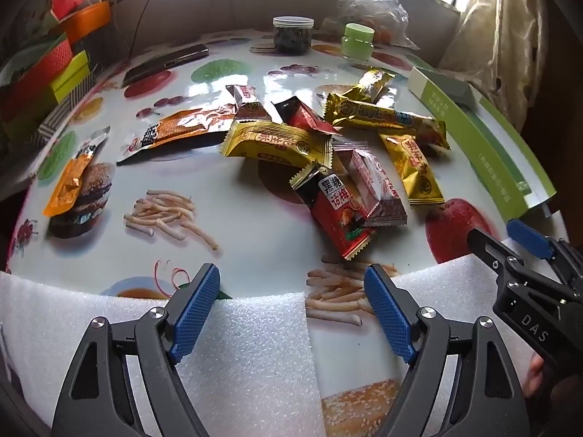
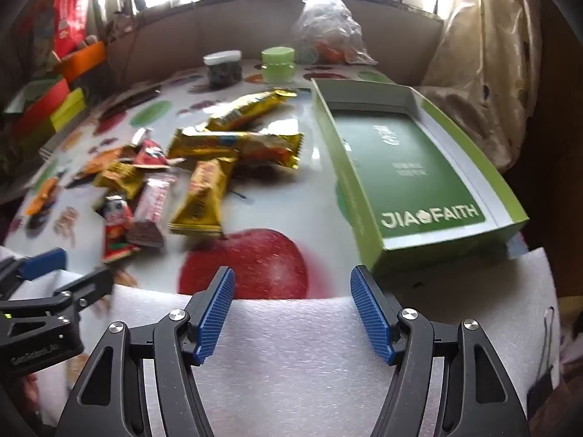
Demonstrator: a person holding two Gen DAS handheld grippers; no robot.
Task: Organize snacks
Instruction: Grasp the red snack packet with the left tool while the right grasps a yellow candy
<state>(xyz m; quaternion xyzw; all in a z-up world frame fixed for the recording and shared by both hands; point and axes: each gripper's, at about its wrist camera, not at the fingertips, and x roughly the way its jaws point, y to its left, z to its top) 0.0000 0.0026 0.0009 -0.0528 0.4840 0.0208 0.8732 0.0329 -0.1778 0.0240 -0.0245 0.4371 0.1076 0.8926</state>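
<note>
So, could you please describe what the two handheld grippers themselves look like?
The left gripper and the right gripper match: black metal linkage arms with triangular cut-outs and silver pivot bolts, ending in flat fingers faced with blue textured pads. The right gripper's body carries pale "DAS" lettering in the left wrist view. No cables show.

Green box (image 1: 499, 153) cut off at edge; snack pile (image 2: 153, 189) blurred.

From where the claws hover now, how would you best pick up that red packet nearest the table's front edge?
Probably with the left claw, coming down from above across the red packet's narrow middle. It lies flat and long, its far end tucked under a pink packet, so the near, free half looks easiest to pinch by its side edges.
</note>
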